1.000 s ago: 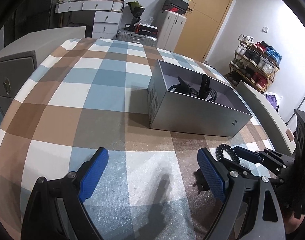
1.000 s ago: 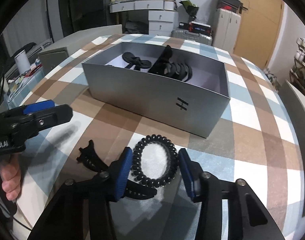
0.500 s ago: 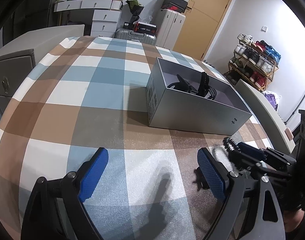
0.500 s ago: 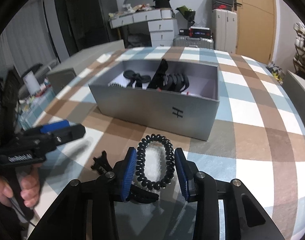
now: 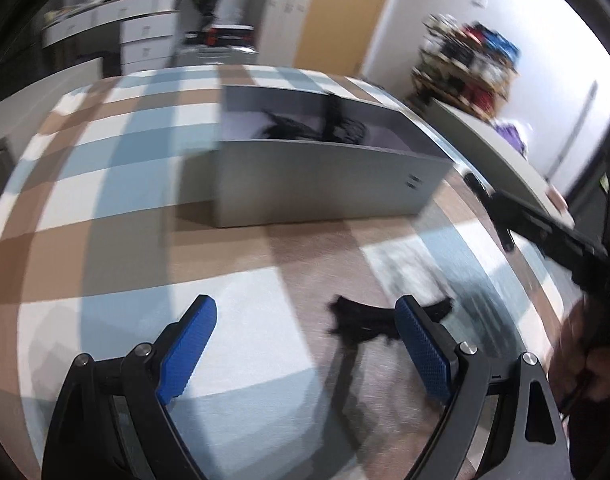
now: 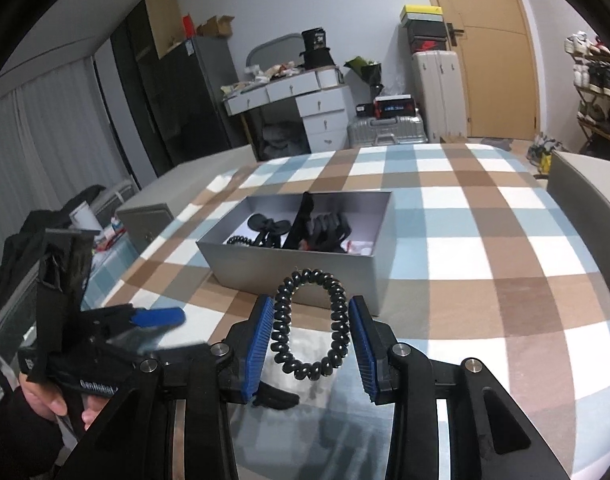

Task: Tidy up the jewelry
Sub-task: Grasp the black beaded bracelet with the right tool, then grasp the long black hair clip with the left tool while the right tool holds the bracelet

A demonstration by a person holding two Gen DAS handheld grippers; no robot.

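Black coils of a spiral hair tie (image 6: pixel 311 326) sit squeezed between the blue pads of the right gripper (image 6: pixel 309 338), whose jaws are clenched on it from both sides. It hangs above the checked cloth (image 6: pixel 485 256) of the bench, just in front of the grey box (image 6: pixel 297 268) and not yet over its rim.

Inside that box several dark pieces already lie: another coiled tie, a bow-shaped clip and a large claw clip, so a good share of the sorting looks done. The held tie reads as the piece in hand, and carrying it over the near wall and letting go would finish it.

One more item is left out on the cloth: a black hair clip (image 5: pixel 369 318), lying close to the near edge of the bench. In the left wrist view it sits just ahead of the left gripper (image 5: pixel 305 340), partly behind the right-hand pad. That gripper's jaws are spread wide with nothing between them. The view is blurred, so the clip's exact shape is hard to make out.

By this reckoning two pieces remain outside the box, one lifted and one untouched; anything beyond the views cannot be judged.
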